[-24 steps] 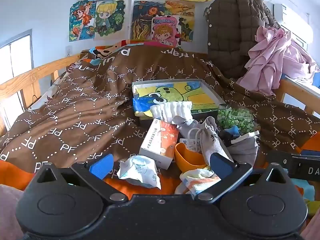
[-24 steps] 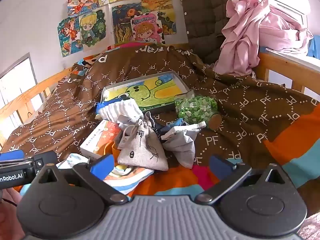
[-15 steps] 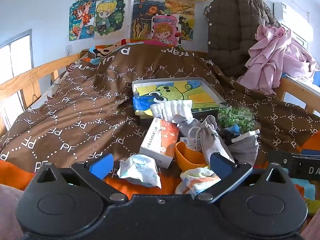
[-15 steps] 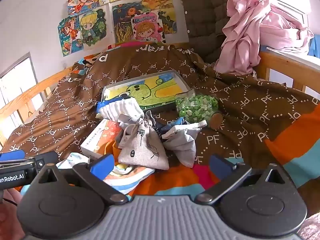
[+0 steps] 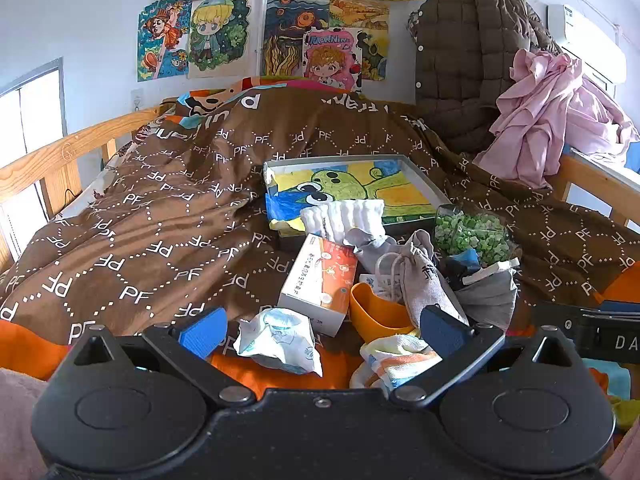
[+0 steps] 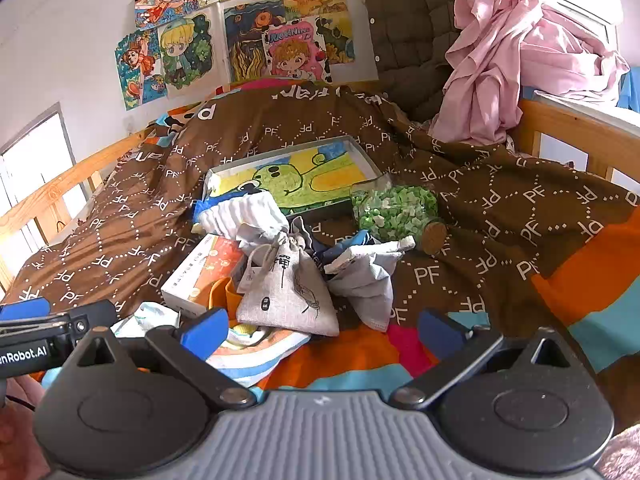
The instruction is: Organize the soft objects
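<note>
both grippers poised, nothing picked yet

the left gripper [image 5: 320,330] and right gripper [image 6: 320,330] hang with jaws spread wide and empty over a heap on the bed [image 5: 132,216]. sorting looks unstarted; the linen drawstring pouch [image 6: 286,288] lies nearest the right gripper, a likely first grab. the striped towel [image 6: 252,354] is partly hidden beneath the pouch.

I see white wall [image 5: 80,20] hung with cartoon drawings [image 5: 218,36], bright window [image 5: 30,120] at left, wooden bed rail [image 5: 52,156], air conditioner [image 5: 588,40] high at right.
</note>
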Tool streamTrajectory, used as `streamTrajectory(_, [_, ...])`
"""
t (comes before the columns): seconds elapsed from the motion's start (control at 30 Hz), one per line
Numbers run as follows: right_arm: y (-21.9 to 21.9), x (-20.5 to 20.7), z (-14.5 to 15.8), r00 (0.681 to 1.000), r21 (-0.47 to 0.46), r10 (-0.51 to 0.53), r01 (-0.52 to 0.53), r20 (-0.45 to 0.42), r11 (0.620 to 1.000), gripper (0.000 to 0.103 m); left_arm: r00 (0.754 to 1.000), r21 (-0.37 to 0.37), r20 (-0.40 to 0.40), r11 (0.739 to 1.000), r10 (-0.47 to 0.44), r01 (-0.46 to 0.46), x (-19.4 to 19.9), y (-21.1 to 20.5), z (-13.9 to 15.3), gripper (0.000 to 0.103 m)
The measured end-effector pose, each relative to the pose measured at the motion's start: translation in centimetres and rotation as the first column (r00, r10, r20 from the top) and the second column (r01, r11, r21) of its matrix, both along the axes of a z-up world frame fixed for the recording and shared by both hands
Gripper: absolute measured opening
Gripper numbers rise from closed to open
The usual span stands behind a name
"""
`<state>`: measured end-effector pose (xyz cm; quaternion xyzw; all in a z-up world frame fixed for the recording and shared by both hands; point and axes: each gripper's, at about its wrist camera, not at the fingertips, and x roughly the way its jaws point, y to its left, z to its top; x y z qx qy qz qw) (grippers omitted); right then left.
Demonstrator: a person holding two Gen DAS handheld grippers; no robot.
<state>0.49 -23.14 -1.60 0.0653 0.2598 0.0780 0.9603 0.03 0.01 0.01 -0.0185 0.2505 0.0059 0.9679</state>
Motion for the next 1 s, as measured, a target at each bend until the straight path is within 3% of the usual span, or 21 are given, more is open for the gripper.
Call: streamTrajectory(1.0, [0.07,0.1,-0.03,1.0,0.0,0.001,-0.001,-0.007,1.0,0.103,1.0,-0.001,-0.004,1.0,-0.001,0.001,0.04,-0.06,-0.41,0.102])
